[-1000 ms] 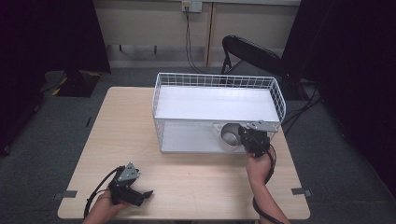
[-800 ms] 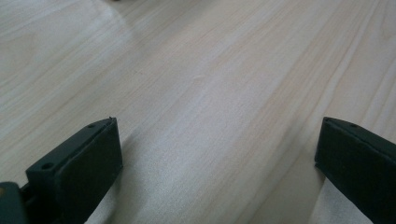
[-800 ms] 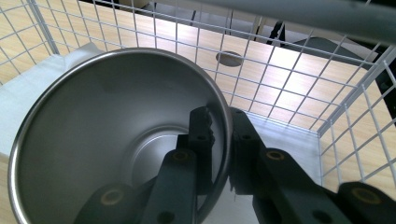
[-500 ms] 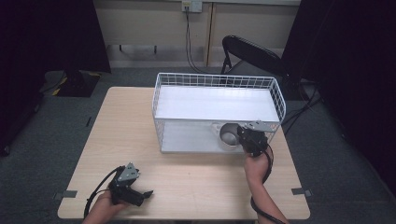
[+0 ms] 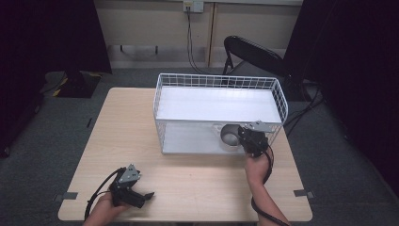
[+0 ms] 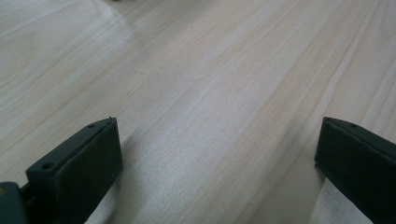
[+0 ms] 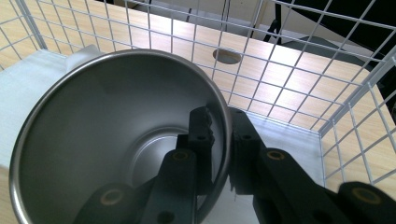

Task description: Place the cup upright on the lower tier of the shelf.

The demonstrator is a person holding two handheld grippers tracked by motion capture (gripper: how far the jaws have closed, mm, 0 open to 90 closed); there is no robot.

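Observation:
A shiny steel bowl (image 5: 229, 135) (image 7: 93, 121) hangs tilted at the front right of the white wire basket (image 5: 157, 94), over its white floor. My right gripper (image 5: 247, 137) (image 7: 224, 126) is shut on the bowl's rim, one jaw inside the bowl and one outside. My left gripper (image 5: 147, 196) (image 6: 217, 154) lies low on the wooden table (image 5: 188, 174) near the front left corner. It is open, with bare wood between its jaws.
The basket's wire walls (image 7: 280, 70) close in around the bowl on the far and right sides. A round hole (image 7: 227, 56) shows in the tabletop beyond the wires. A black chair (image 5: 254, 52) stands behind the table. Cables trail from both grippers.

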